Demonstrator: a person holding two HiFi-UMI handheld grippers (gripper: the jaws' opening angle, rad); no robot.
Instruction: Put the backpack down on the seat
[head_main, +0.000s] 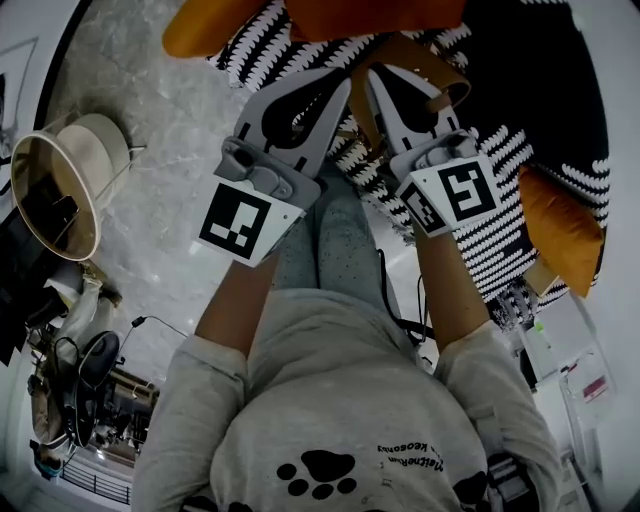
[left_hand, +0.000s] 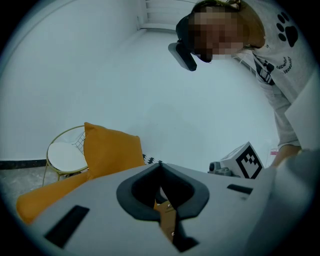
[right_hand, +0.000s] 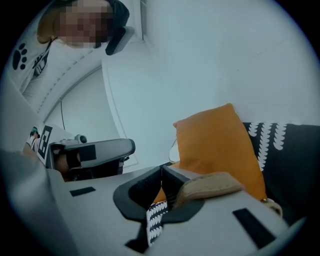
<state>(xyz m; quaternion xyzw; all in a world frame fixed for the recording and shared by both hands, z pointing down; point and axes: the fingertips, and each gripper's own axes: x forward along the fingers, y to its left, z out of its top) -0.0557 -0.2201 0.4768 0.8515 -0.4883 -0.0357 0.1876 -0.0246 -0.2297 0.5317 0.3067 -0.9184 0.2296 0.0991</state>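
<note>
Your left gripper (head_main: 335, 92) is clamped on a tan strap (left_hand: 166, 216). Your right gripper (head_main: 385, 88) is clenched on the padded handle (right_hand: 212, 186) and a fold of patterned cloth. The backpack (head_main: 360, 160) hangs from both, just beside the orange cushion (head_main: 565, 225).

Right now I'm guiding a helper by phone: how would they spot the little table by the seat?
Find the black-and-white patterned seat; beside the upright orange cushion at its end, a small round side table stands by the white wall. It alone is hard-edged: a thin gold wire frame under a flat white top, not soft fabric.
</note>
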